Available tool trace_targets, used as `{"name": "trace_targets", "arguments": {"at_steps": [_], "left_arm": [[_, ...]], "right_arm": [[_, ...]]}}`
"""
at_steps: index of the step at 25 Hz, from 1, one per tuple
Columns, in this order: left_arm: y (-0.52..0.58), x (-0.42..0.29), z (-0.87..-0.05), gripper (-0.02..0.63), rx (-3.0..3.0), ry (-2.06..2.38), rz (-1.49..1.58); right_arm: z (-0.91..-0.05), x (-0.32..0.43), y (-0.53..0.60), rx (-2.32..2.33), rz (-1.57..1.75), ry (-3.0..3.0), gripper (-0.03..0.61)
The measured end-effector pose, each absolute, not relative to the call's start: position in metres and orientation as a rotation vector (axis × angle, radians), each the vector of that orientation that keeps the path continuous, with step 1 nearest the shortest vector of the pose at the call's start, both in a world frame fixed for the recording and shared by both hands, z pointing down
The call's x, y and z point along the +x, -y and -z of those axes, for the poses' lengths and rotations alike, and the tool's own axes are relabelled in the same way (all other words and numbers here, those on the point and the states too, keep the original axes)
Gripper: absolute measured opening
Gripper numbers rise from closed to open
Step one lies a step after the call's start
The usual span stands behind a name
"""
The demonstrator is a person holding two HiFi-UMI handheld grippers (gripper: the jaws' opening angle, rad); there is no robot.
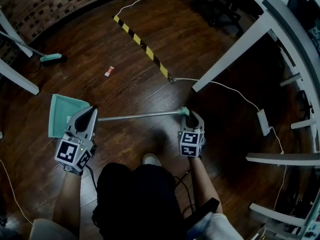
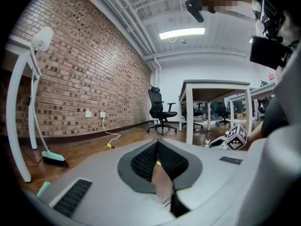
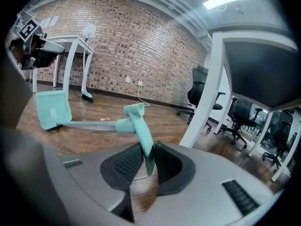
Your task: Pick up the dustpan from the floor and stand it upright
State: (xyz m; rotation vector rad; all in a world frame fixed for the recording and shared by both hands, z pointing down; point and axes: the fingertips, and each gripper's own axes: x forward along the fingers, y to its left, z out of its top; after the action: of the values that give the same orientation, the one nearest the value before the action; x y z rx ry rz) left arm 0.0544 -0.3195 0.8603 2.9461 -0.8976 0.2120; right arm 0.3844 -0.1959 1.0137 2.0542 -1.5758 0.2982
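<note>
Stretching leftward from desk (image 1: 234,54) leg, dustpan (image 1: 65,111) is held with pole near level, not yet upright: pickup judged begun, standing left. Teal grip is clamped in right gripper (image 1: 190,115) jaws. Left gripper (image 1: 90,113) jaws are closed, empty, beside pan, farthest from desk.

Wide bare floor (image 1: 100,44) ahead, plenty of room to swing. The dustpan (image 1: 62,111) stretches crossways from left claw (image 1: 91,110) to right claw (image 1: 188,114), barring the way low in front. Right side is tight: a white table leg (image 1: 232,54) slants in near the right claw, with a white cable (image 1: 235,91) and power brick (image 1: 263,122) on the floor beside it. A striped cable cover (image 1: 142,46) lies flat mid-floor. On the left are a broom head (image 1: 51,58) and a white bar (image 1: 17,79). The brick wall (image 1: 45,1) closes the far end.
</note>
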Motion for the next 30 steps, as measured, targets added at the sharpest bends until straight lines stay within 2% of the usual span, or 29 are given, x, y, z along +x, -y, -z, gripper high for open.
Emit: {"name": "trace_targets", "arguments": {"at_steps": [19,30], "left_arm": [[0.307,-0.006,-0.703,-0.004,2.640,1.100,-0.246],[0.275,-0.034,-0.631,-0.005,2.466,1.137,-0.304]], "right_arm": [[-0.834,0.353,0.218,1.878,-0.226,1.406,0.078],[-0.771,0.285,0.247,1.735,-0.276,1.384,0.094]]}}
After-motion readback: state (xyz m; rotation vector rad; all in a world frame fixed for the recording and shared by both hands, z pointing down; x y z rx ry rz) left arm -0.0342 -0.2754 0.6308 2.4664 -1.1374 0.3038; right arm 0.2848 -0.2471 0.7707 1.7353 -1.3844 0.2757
